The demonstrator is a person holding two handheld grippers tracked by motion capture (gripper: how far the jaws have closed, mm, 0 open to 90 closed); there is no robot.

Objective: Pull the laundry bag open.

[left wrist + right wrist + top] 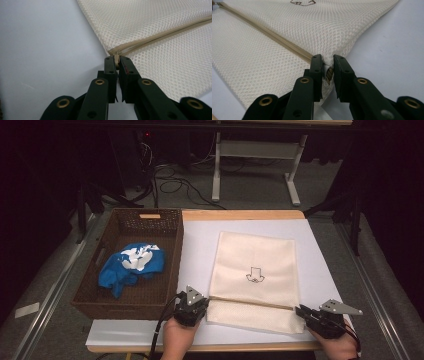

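The cream mesh zip bag [254, 279] is lying on the white worktop [320, 270]. The left gripper [116, 62] is pinching the zip pull narrowly; the right gripper [328, 65] is clamping the bag's near-right corner. Opening cleanly probably calls for steady counter-tension along the zip.
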